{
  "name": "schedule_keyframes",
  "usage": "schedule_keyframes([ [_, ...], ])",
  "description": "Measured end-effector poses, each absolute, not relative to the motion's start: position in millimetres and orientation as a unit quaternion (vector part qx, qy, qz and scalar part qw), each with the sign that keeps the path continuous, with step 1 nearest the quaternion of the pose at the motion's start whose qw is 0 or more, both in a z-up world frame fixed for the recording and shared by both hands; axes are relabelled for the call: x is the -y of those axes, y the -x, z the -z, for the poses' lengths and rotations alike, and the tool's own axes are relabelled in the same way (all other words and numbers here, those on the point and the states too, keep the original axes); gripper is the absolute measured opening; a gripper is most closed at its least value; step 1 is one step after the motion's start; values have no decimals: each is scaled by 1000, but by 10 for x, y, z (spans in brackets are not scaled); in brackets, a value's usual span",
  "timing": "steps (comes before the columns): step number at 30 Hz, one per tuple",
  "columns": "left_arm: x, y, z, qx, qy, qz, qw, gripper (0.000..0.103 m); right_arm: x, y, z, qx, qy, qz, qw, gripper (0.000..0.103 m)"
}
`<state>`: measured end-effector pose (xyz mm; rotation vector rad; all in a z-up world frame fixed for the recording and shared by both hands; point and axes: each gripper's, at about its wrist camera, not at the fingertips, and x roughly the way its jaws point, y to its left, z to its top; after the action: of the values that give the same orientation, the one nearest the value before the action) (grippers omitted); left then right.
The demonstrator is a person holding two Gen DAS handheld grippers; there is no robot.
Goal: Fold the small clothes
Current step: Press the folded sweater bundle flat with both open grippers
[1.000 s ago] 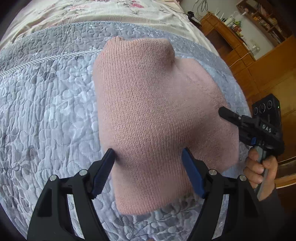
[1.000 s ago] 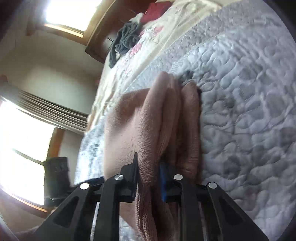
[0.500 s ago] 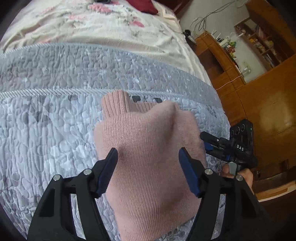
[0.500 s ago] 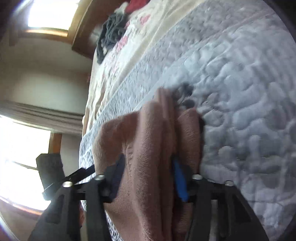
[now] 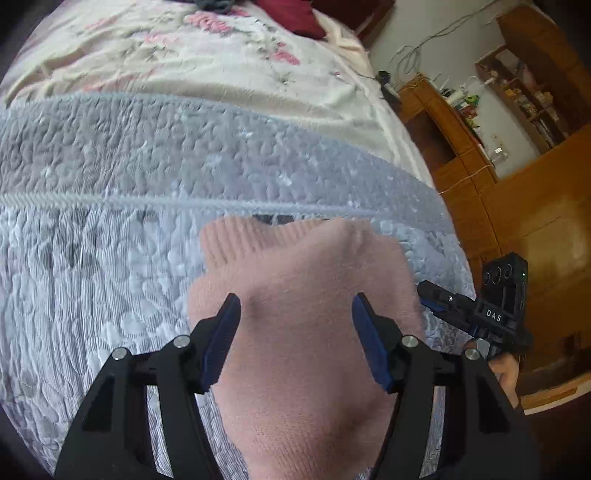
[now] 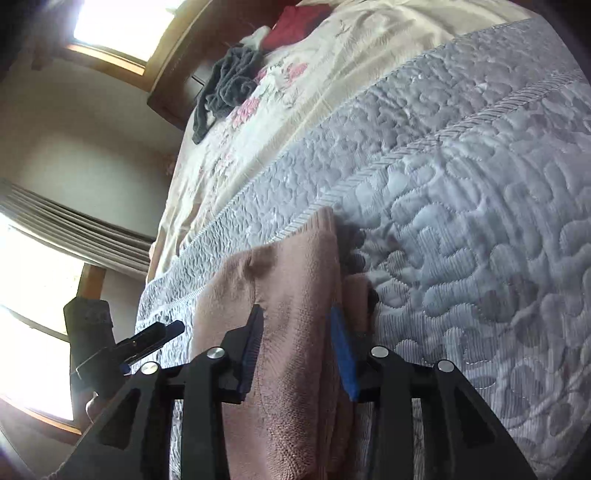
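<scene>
**A:** Item one, please: the garment.

**B:** We list one pink knitted garment (image 5: 303, 332), folded, lying on the grey quilt (image 5: 110, 258) at the near end of the bed. Its ribbed edge (image 5: 251, 236) points toward the far side, just short of the corded seam in the quilt. In the right wrist view we see it (image 6: 291, 295) in stacked layers, with a narrower flap on its right.

**A:** Item two: the left gripper.

**B:** We record the left gripper (image 5: 295, 332) above the garment, jaws spread wide, one blue pad on each side of the knit. Whether the pads touch the fabric, we cannot tell. Nothing is clamped.

**A:** Item three: the right gripper.

**B:** We record the right gripper (image 6: 297, 347) with jaws parted, a thick fold of the garment lying between them. In the left wrist view it (image 5: 439, 299) sits at the garment's right edge, held by a hand (image 5: 506, 373) partly hidden behind the left gripper.

**A:** Other stock?

**B:** We note a cream floral bedspread (image 5: 184, 62) beyond the quilt, a dark grey heap of cloth (image 6: 229, 88) and a red pillow (image 5: 291, 18) at the far end, wooden cabinets (image 5: 546, 221) to the right, and a bright window (image 6: 33, 295) to the left in the right wrist view.
</scene>
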<state>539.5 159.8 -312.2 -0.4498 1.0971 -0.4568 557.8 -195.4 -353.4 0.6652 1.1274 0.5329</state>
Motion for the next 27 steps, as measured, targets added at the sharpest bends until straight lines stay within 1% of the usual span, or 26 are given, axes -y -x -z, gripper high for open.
schedule_keyframes([
  [1,-1554,-5425,3123,-518,203,218,802,63,1971,-5592,3560,-534,-308,-239,750,39],
  [2,-1510,-5455,3162,-529,194,217,797,63,2002,-5549,3591,-547,-316,-240,737,42],
  [3,-1472,-5486,3228,-544,187,213,790,63,2039,-5441,3625,-558,-328,-244,722,51],
  [4,-1443,-5508,3315,-560,178,209,782,64,2085,-5279,3670,-565,-342,-252,708,55],
  [5,-1427,-5512,3396,-571,166,202,778,64,2112,-5100,3729,-568,-353,-261,696,63],
  [7,-1401,-5505,3502,-580,144,199,777,70,2120,-4771,3872,-582,-354,-263,683,64],
  [8,-1387,-5514,3525,-580,135,199,778,72,2114,-4629,3940,-589,-355,-263,676,64],
  [9,-1360,-5514,3540,-582,127,198,779,74,2081,-4533,3999,-594,-362,-272,665,62],
  [10,-1325,-5519,3545,-584,115,196,779,75,2032,-4470,4051,-601,-365,-281,653,55],
  [11,-1286,-5518,3534,-586,101,195,780,75,1988,-4430,4062,-608,-357,-282,651,23],
  [12,-1261,-5520,3505,-590,92,193,778,73,1962,-4407,4024,-606,-354,-276,657,15],
  [13,-1264,-5511,3442,-592,90,194,777,66,1943,-4373,3957,-604,-361,-276,655,14],
  [14,-1285,-5498,3356,-590,96,201,776,62,1920,-4338,3867,-596,-371,-280,655,13],
  [15,-1314,-5461,3259,-583,109,218,775,55,1906,-4282,3770,-590,-380,-284,654,13],
  [16,-1338,-5398,3163,-577,119,238,772,53,1879,-4257,3698,-582,-388,-289,653,12],
  [18,-1341,-5244,3110,-576,115,259,767,54,1900,-4159,3764,-576,-428,-289,633,12],
  [19,-1323,-5190,3223,-592,103,254,757,55,1903,-4138,3903,-584,-440,-279,622,12],
  [20,-1304,-5151,3382,-611,85,238,750,53,1903,-4136,4092,-601,-440,-263,613,13],
  [21,-1329,-5124,3501,-620,80,227,747,57,1929,-4133,4281,-615,-439,-240,609,12],
  [22,-1377,-5113,3534,-622,94,225,744,57,1939,-4125,4339,-610,-447,-245,607,13],
  [24,-1453,-5097,3404,-607,116,224,754,55,1943,-4097,4159,-586,-439,-268,626,28],
  [25,-1480,-5072,3307,-593,125,232,761,55,1943,-4081,4040,-577,-427,-274,640,33],
  [26,-1495,-5044,3218,-580,134,246,765,55,1962,-4071,3911,-572,-407,-267,661,37],
  [27,-1499,-5020,3147,-568,138,255,770,57,2004,-4061,3755,-561,-373,-243,698,37],
])
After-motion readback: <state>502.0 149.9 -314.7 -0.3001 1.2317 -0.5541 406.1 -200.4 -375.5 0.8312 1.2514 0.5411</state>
